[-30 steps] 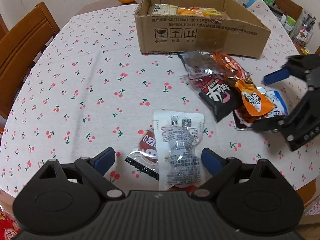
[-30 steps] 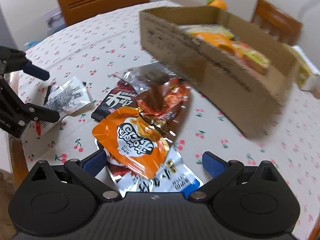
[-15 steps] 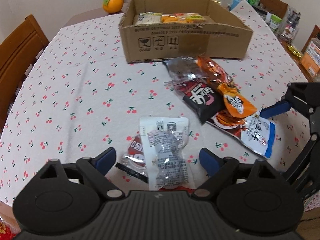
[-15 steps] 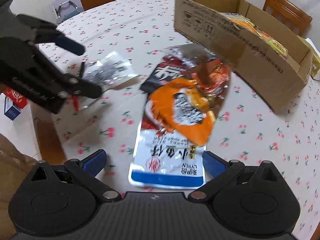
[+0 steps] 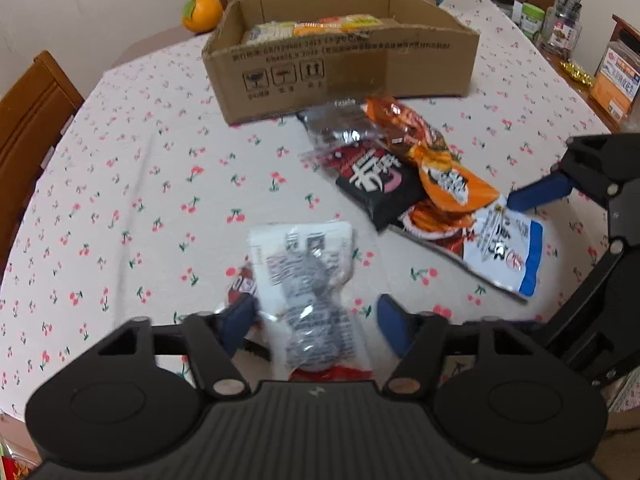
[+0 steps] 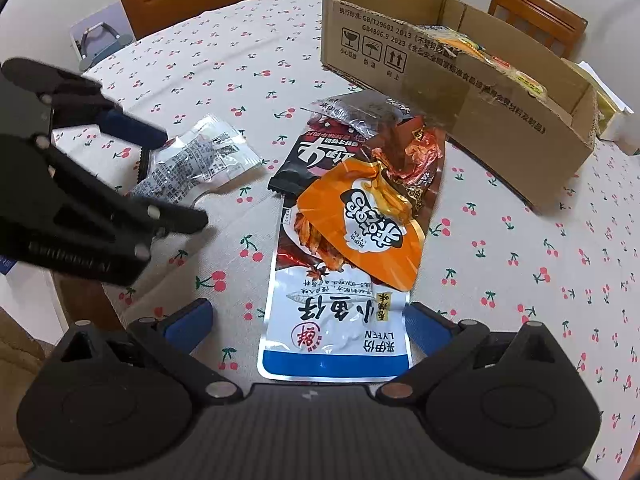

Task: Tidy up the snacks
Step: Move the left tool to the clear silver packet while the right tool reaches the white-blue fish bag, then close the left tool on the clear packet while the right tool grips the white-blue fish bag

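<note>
Your left gripper [image 5: 316,316] has just been closing around the clear printed snack packet [image 5: 308,280] at the table's near edge, pads not yet clearly pinching, while your right gripper [image 6: 306,320] stands wide over the blue-and-white fish snack bag [image 6: 336,332], so the cardboard box [image 5: 340,76] waits.

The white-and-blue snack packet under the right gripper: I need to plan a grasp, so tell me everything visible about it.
The white-and-blue snack packet is a flat, glossy plastic pouch, white with black characters, a red round seal and a blue band along its near edge. It lies flat on the cherry-print tablecloth, lengthwise away from the right gripper, whose open fingers straddle its near end without touching. An orange packet overlaps its far half. It looks sealed and unopened.
</note>
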Demonstrator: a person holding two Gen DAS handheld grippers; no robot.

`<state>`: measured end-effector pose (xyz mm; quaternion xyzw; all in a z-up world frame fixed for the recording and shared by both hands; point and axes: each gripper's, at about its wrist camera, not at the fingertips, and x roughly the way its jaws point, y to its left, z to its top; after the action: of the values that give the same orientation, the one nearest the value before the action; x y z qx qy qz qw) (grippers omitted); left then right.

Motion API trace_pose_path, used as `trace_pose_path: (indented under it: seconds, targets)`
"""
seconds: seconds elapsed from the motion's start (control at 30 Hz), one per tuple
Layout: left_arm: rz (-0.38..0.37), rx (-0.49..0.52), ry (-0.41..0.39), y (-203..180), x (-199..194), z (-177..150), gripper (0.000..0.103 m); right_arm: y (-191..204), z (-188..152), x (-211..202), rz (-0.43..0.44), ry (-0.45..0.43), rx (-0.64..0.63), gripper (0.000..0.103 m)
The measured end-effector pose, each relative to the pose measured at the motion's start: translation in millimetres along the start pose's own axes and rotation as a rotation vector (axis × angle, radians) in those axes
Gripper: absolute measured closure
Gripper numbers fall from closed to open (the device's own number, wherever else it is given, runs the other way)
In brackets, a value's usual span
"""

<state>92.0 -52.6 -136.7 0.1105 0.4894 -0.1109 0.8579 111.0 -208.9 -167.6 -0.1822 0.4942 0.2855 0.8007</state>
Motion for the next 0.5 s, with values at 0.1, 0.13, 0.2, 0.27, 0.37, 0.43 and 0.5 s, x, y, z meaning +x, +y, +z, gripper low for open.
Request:
trace_pose_path:
  seconds: [0.1, 0.13, 0.2, 0.27, 0.37, 0.43, 0.5]
  targets:
    - [0.012, 0.003, 0.001, 10, -1, -2, 0.043, 0, -1, 0, -0.005, -0.009, 0.009, 0.0]
    - [0.021, 0.002, 0.001, 14, -1, -4, 0.042, 0, -1, 0, -0.006, -0.01, 0.011, 0.0]
    - [0.033, 0.011, 0.003, 23, -3, -7, 0.043, 0, -1, 0, -0.007, -0.012, 0.012, 0.0]
    - [0.023, 0.024, 0.003, 29, -4, -10, 0.044, 0, -2, -1, -0.008, -0.013, 0.014, 0.0]
    - [0.014, 0.018, 0.002, 30, -4, -10, 0.044, 0, -2, -1, -0.01, -0.017, 0.019, 0.0]
    - [0.012, 0.022, -0.009, 24, -4, -9, 0.044, 0, -2, -1, -0.016, -0.021, 0.029, 0.0]
    - [0.016, 0.022, -0.013, 18, -3, -8, 0.043, 1, -1, 0, -0.021, -0.024, 0.036, 0.0]
